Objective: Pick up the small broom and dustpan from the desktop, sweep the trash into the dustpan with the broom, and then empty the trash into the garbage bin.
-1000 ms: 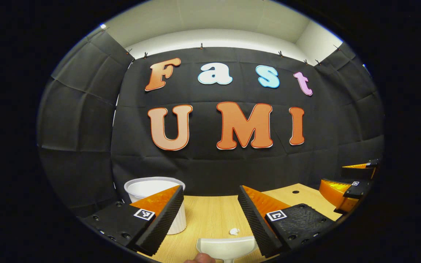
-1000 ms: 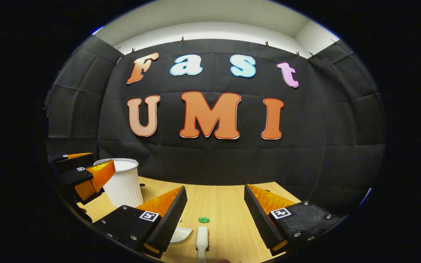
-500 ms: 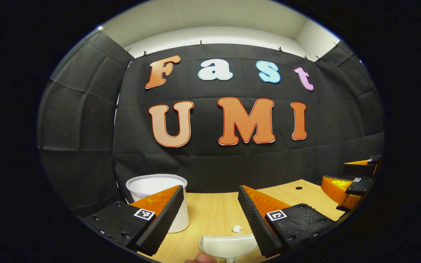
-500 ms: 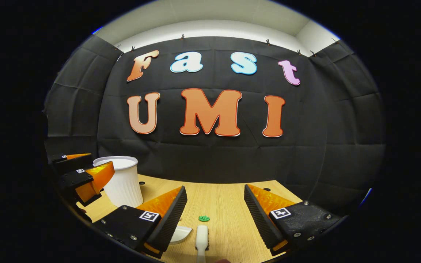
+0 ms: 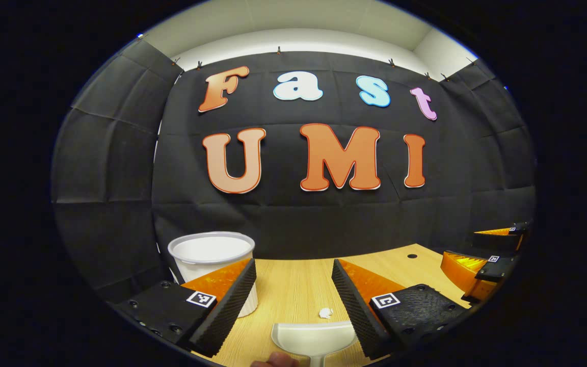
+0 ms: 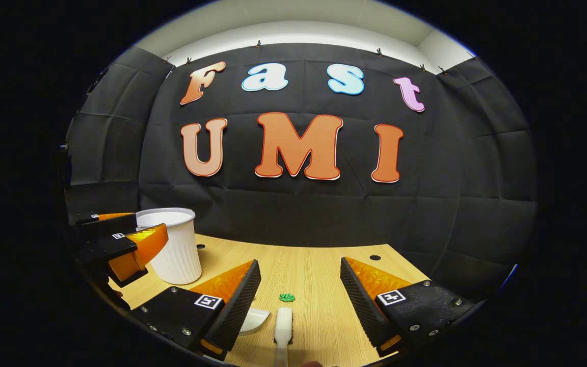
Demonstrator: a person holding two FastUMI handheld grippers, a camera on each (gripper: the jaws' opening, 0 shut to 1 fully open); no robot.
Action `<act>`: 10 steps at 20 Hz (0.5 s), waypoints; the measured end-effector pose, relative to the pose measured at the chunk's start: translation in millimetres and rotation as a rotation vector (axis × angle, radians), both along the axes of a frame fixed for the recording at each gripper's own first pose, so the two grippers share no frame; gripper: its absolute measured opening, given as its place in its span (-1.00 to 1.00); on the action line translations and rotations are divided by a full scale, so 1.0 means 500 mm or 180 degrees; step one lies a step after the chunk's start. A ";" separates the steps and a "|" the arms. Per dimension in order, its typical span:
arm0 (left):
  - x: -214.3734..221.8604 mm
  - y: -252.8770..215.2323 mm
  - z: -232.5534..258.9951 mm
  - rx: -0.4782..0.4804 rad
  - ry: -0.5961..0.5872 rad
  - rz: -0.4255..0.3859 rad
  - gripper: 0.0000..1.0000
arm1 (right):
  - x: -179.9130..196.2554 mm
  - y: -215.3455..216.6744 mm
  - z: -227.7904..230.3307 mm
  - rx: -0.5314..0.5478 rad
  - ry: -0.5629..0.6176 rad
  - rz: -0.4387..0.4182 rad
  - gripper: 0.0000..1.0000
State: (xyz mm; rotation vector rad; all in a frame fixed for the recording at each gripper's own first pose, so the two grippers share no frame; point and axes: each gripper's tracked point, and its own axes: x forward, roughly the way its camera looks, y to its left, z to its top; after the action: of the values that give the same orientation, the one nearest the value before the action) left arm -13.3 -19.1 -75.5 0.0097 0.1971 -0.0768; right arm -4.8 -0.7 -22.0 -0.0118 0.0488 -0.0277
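Left gripper [image 5: 293, 285] hovers over the wooden desktop [image 5: 293, 288], its 2 fingers spread wide with nothing between them. White dustpan [image 5: 314, 339] lies flat on the desktop just below and between those fingers, untouched; its handle runs off the bottom edge. A fingertip [image 5: 275, 361] of the person shows at the bottom edge beside the dustpan. A small white crumpled scrap [image 5: 326, 313] sits on the desktop just past the dustpan's far rim, close to the right-hand finger. White ribbed garbage bin [image 5: 214, 265] stands upright at the left, partly hidden behind the left-hand finger. At the far right of the left gripper view the other gripper shows, apart from the dustpan.

Right gripper [image 6: 301, 285] also hovers with 2 fingers set wide apart, empty. White small broom [image 6: 283, 329] lies on the desktop between them, lengthwise toward the camera, not gripped. A green scrap [image 6: 287, 297] lies just beyond the broom's far end. Part of the dustpan peeks out beside the left-hand finger in the right gripper view. The bin stands at the left, with the left gripper in front of it.
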 end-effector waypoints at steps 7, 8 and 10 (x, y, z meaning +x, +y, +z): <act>-0.001 -0.020 -0.067 0.0021 0.0315 -0.0082 0.89 | 0.010 0.004 -0.074 0.0004 0.0359 0.0038 0.89; -0.003 -0.024 -0.091 0.0028 0.0436 -0.0095 0.89 | 0.011 0.007 -0.102 0.0025 0.0507 0.0064 0.89; -0.012 -0.029 -0.134 0.0033 0.0667 -0.0118 0.90 | 0.012 0.019 -0.157 0.0082 0.0806 0.0126 0.89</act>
State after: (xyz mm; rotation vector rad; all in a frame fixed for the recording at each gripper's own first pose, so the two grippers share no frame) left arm -19.1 -33.7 -142.6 0.0157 0.4068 -0.1138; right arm 1.1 8.7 -100.5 0.0095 0.3022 0.0140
